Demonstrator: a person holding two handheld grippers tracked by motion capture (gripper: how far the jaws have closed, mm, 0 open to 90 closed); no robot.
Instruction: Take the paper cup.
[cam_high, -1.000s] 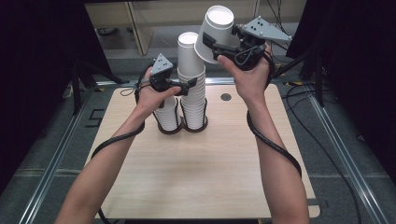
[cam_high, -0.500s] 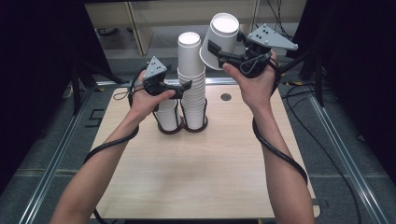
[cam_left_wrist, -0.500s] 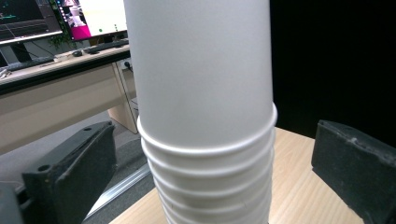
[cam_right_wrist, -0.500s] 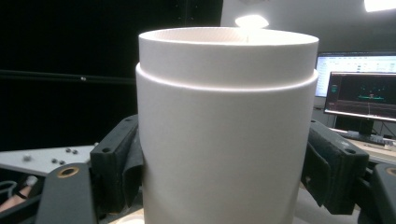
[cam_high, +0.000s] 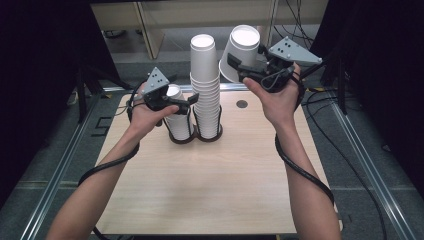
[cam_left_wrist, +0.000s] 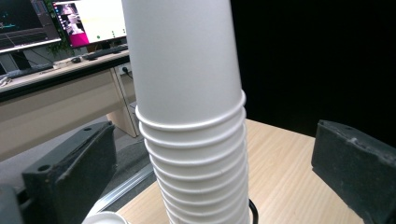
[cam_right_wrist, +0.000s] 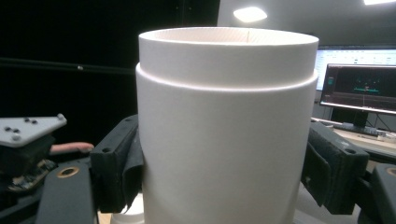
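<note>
above table (cam_high: 210, 170), right gripper (cam_high: 239, 70) jaws clamp cup (cam_high: 240, 52); left gripper (cam_high: 192, 99) jaws gape around stack (cam_high: 205, 85).

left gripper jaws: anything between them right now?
Yes. In the left gripper view the tall cup stack stands between the open jaws of the left gripper, with clear gaps on both sides.
</note>
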